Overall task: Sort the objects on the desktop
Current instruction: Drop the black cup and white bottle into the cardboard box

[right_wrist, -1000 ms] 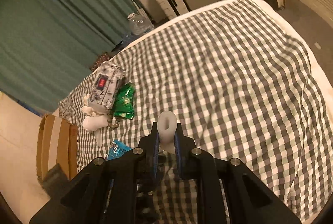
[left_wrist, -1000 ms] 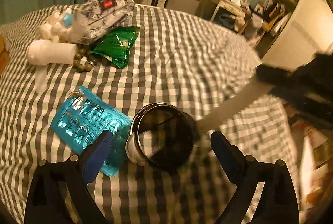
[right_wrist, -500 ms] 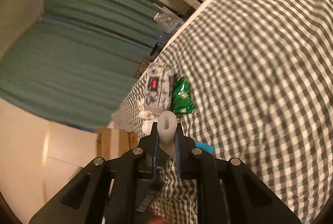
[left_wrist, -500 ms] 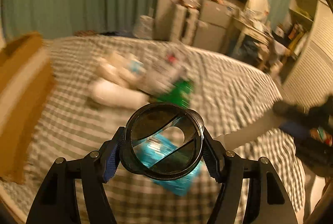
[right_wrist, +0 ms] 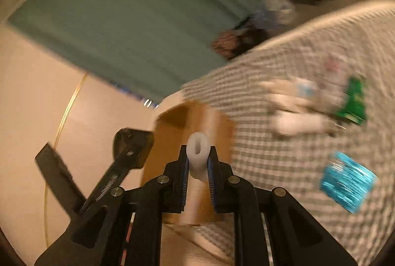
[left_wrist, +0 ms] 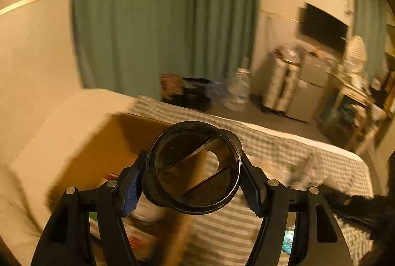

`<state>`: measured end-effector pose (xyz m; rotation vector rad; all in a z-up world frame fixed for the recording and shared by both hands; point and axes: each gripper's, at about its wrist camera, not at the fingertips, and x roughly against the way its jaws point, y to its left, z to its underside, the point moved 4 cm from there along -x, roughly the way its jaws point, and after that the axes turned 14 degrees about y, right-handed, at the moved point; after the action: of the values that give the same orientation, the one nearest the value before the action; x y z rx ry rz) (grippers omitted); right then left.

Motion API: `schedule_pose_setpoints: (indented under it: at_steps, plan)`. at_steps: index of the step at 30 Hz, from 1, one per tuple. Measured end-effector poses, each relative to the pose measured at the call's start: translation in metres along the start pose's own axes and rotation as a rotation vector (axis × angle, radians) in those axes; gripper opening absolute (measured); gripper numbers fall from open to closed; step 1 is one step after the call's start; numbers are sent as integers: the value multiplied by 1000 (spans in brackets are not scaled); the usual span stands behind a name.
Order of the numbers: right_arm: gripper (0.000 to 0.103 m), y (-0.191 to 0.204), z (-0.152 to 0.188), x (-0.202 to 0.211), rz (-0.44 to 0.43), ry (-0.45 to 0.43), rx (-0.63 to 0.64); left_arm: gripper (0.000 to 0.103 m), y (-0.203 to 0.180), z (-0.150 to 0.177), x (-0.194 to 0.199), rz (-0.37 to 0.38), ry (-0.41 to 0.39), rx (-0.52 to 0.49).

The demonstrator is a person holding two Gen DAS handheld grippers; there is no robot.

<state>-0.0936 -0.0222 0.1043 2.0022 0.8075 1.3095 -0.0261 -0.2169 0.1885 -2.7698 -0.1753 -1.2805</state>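
Note:
My left gripper (left_wrist: 195, 179) is shut on a dark round container (left_wrist: 195, 164) with a divider inside, held in the air over the edge of a brown cardboard box (left_wrist: 103, 142). My right gripper (right_wrist: 197, 162) is shut on a white tube-shaped object (right_wrist: 197, 152), raised above the same cardboard box (right_wrist: 197, 117). On the checked cloth (right_wrist: 284, 154) lie a blue foil pack (right_wrist: 348, 179), a green packet (right_wrist: 353, 103) and a white bottle (right_wrist: 296, 122), all blurred.
The box stands at the left end of the checked surface (left_wrist: 284, 145). Inside it, below my left gripper, lie blurred white and coloured items (left_wrist: 145, 211). The left gripper's body (right_wrist: 111, 172) shows in the right wrist view. A green curtain (left_wrist: 160, 19) hangs behind.
Both grippers have swung left from the cloth toward the cardboard box. The left gripper closed on the round container and lifted it. The right keeps its hold on the white object.

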Motion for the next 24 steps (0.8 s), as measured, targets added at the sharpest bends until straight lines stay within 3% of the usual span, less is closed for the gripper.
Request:
schedule_pose_setpoints:
  at_steps: [4,9,10,11,12,14,17,22,24]
  plan:
    - [16,70,-24,-47,-58,47,109,70,61,-2,-22,-102,59,35]
    - [16,113,-39,-107,-69,103,150,71,105,23,-55,-125,139,73]
    - [17,116,-40,-116,-44,109,156,73,110,28,-60,-122,156,81]
    - [21,118,-39,-121,7,95,167,85,113,34,-65,-109,183,85]
    - [50,117,-38,-124,66,82,165,100,115,37,-69,-112,202,89]
    - [98,109,-37,-123,134,61,126,103,116,45,-68,-138,220,91]
    - [98,89,-36,-101,157,16,125,103,105,56,-54,-116,197,110]
    - [98,33,-35,-22,357,-96,160,103,61,65,-22,-54,103,133]
    - [98,1,-28,19,448,-149,134,103,16,67,-14,0,89,99]
